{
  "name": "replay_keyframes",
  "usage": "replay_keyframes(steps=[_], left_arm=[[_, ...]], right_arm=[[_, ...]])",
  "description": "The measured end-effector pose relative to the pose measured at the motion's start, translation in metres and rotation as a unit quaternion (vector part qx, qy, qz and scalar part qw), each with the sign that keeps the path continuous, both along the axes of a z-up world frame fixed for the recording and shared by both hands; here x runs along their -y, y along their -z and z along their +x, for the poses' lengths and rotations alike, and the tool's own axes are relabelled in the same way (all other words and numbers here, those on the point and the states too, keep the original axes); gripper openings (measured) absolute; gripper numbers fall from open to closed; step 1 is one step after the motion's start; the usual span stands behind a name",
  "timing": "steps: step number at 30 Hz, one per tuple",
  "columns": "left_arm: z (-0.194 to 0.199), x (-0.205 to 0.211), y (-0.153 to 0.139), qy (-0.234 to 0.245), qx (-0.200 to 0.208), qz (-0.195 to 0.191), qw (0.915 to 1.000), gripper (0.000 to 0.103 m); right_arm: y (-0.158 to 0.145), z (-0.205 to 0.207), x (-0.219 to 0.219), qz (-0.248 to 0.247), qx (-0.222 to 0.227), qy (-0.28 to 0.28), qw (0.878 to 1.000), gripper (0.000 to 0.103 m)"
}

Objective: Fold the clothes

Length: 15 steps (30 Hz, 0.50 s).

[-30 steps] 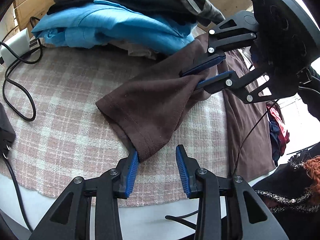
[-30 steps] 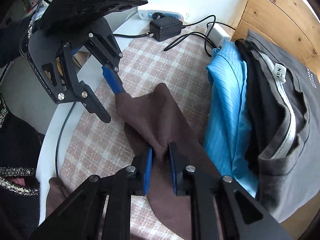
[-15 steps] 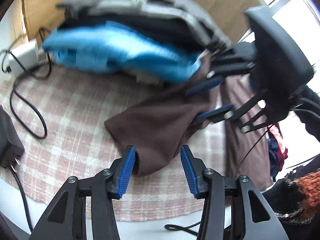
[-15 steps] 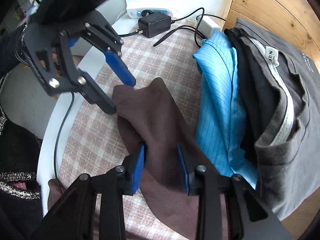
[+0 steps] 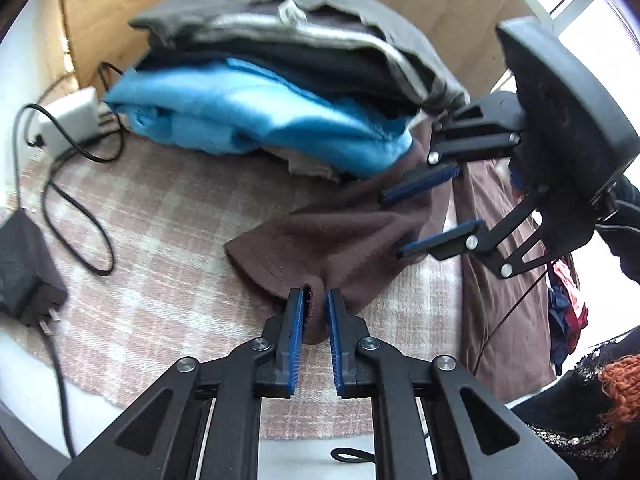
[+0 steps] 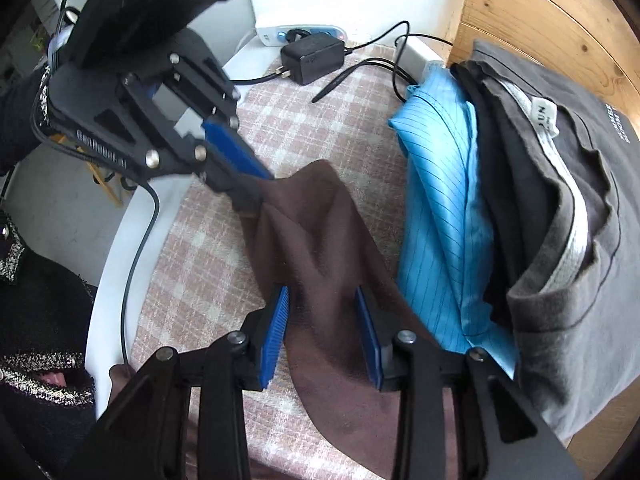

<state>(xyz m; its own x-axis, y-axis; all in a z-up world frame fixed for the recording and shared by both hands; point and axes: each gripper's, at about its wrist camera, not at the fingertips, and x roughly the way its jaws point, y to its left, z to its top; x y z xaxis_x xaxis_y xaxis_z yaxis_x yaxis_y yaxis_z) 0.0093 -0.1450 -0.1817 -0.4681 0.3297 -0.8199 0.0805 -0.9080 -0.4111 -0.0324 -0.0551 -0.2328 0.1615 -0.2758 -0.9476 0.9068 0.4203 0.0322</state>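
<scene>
The left gripper (image 5: 315,300) pinches the near hem of the brown garment (image 5: 340,248) on the checked cloth (image 5: 160,240); right gripper (image 5: 432,212), jaws opening, straddles its far fold.

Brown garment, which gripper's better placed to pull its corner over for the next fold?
Left, probably. The left gripper is shut on the brown garment at its hem corner. The right gripper is opening, its pads standing off the cloth between them.

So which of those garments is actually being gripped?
The brown one, spread on the checked cloth apart from the pile; the left gripper pinches its hem. The blue and grey ones lie stacked, untouched.
</scene>
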Motion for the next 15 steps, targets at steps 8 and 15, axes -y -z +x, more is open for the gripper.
replay_keyframes(steps=[8, 15], left_arm=[[-0.008, 0.006, -0.002, -0.015, 0.002, -0.011, 0.9998, 0.007], [-0.01, 0.015, 0.021, 0.005, 0.03, -0.018, 0.9994, 0.024]], right_arm=[[0.015, 0.006, 0.014, 0.017, -0.018, -0.007, 1.0, 0.027], [-0.006, -0.005, 0.004, -0.008, 0.003, 0.012, 1.0, 0.005]])
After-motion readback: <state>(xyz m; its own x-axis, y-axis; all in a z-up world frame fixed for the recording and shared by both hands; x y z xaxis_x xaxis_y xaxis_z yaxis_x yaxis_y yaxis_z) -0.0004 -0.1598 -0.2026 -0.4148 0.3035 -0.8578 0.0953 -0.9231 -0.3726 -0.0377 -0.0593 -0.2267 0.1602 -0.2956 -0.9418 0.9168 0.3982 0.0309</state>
